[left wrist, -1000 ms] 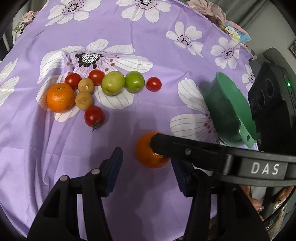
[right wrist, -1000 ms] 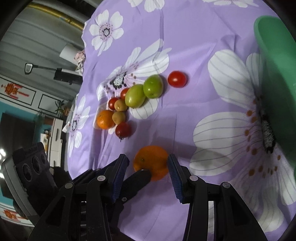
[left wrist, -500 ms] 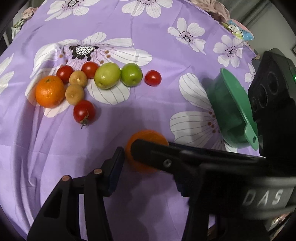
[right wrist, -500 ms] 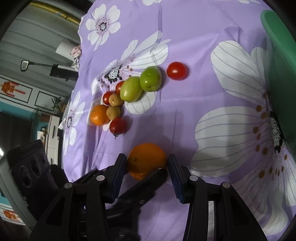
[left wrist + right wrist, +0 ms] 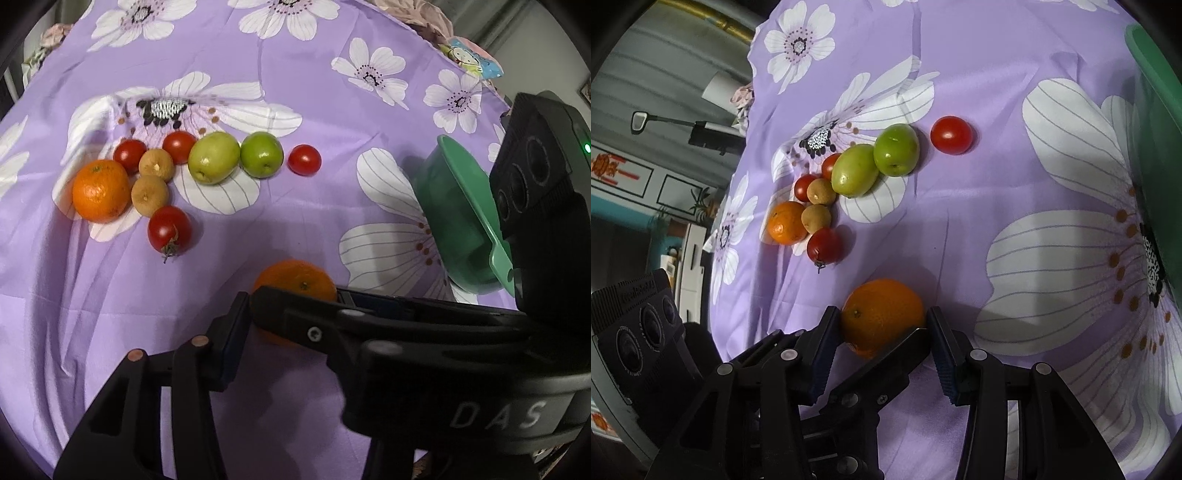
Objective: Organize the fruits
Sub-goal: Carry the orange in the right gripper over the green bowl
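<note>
Grippers both pitched steeply down, crossing over one orange [image 5: 882, 314]. Right gripper [image 5: 882, 325] pinches it, pads on both sides. Left gripper [image 5: 291, 317]: jaws just closing around the same orange, left pad touching, right pad hidden, grip unclear. Second orange [image 5: 100, 191] and the fruit cluster at 10 o'clock; green bowl [image 5: 458, 218] at 2 o'clock.
</note>
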Motion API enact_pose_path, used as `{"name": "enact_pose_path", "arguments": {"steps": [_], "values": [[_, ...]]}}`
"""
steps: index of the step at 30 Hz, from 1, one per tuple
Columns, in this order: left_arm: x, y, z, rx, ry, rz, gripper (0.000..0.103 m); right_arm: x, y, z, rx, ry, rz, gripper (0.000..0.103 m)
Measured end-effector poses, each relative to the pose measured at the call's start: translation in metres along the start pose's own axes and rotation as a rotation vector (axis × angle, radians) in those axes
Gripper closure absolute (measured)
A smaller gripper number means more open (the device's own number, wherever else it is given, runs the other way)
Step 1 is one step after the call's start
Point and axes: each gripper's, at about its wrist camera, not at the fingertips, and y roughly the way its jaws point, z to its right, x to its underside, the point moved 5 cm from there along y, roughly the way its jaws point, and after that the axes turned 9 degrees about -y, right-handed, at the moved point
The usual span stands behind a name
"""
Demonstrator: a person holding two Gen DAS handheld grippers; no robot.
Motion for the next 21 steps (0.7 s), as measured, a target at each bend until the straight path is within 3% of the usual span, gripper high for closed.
{"name": "enact_pose_path", "arguments": {"steps": [21], "values": [[-0.013, -0.063, 0.041, 0.082, 0.094, 0.305, 0.057, -0.007, -0.071, -0.042, 0.081, -0.161, 0.254, 0.054]]}}
